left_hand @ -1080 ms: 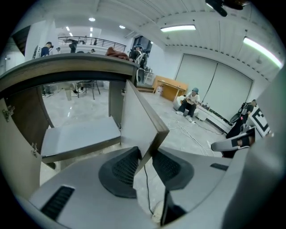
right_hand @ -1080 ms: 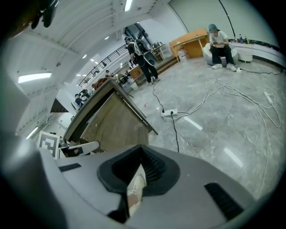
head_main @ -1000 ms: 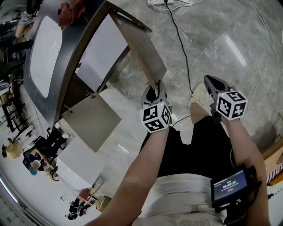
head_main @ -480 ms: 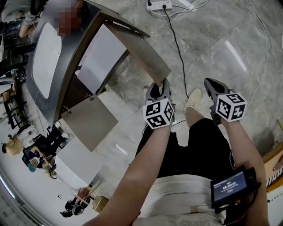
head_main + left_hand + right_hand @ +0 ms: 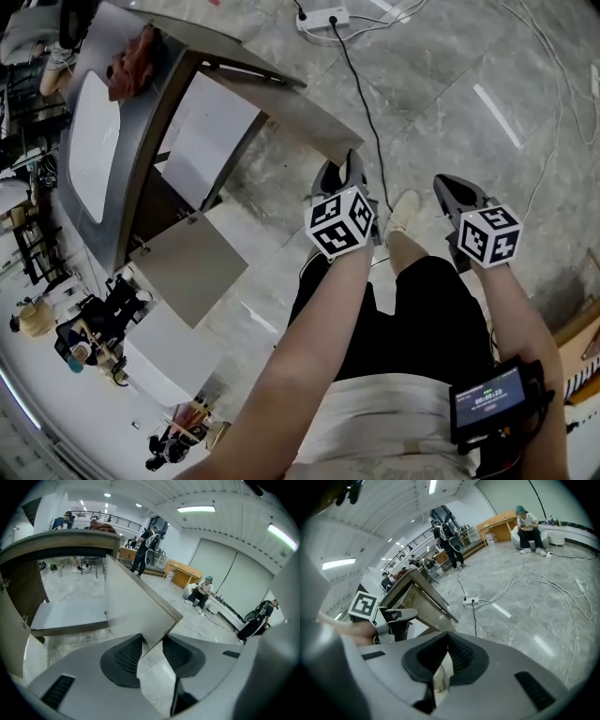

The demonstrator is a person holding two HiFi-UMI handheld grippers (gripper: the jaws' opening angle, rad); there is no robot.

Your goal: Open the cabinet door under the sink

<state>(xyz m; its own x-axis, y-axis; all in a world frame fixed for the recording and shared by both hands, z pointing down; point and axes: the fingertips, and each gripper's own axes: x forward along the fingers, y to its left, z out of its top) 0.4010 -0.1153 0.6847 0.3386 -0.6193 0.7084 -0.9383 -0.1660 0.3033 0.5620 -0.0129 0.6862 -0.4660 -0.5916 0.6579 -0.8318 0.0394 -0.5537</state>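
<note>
Sink (image 5: 94,131), far left. Cabinet door (image 5: 281,108) beneath it: swung wide, free corner between the jaws of our left gripper (image 5: 339,178), which have just been opening, pads loose about it. Right gripper (image 5: 457,194), right: closed, empty. Risk, we judge: a jaw snags the corner on withdrawal and drags the door.

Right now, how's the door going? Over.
Left gripper just opening, cabinet door corner between fingers. Right gripper shut, empty. Door wide open. Cable on floor nearby.
</note>
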